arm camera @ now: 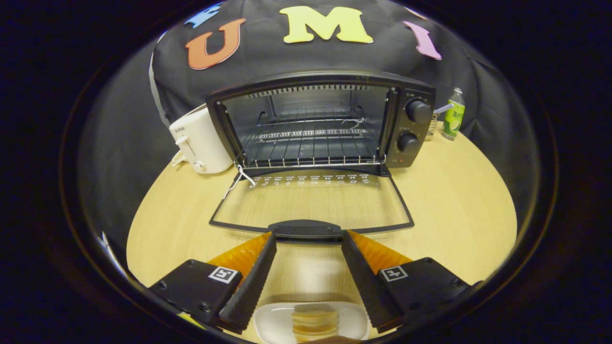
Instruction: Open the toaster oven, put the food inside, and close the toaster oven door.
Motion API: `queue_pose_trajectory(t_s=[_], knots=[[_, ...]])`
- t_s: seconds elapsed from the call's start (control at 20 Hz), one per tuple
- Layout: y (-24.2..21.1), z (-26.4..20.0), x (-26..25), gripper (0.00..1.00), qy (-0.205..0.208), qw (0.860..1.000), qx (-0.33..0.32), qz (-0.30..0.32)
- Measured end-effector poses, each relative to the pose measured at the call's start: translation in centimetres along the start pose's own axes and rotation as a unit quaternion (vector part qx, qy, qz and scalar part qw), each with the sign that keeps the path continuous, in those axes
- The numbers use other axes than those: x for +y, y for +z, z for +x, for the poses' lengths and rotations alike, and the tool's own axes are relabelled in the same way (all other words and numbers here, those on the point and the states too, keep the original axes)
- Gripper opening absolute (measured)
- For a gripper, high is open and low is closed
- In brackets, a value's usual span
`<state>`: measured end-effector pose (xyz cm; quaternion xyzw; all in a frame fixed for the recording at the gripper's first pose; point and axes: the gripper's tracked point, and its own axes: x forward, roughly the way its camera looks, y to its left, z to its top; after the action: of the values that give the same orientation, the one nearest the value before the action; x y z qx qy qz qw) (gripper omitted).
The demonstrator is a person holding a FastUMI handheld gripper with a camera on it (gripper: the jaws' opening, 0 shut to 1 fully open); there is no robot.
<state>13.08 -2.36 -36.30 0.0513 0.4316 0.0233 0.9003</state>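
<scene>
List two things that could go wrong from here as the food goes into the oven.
The open tool straddles the food on its plate; a loose grasp may drop it. The lowered glass door lies between plate and oven rack, so a low carry could strike its handle.

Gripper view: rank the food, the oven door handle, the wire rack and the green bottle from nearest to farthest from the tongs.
1. Food, on the white plate between the open tongs.
2. Door handle, just ahead of the tips.
3. Wire rack, inside the open oven.
4. Green bottle, beyond the oven's right side.

Recording booth (probably): cloth wall (334, 62), tabletop (454, 200).
</scene>
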Motion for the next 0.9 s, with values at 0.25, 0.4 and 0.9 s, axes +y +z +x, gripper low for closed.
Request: queue_pose_trajectory(t_s=[0.25, 0.4, 0.9], knots=[[-1.5, -1.9, 1.1, 0.91, 0.031, 0.999, -0.013, 0.004], [-3.3, -3.8, 0.7, 0.91, 0.025, 0.999, -0.029, 0.005], [-10.5, -8.3, -1.8, 0.91, -0.035, 0.992, -0.114, -0.034]])
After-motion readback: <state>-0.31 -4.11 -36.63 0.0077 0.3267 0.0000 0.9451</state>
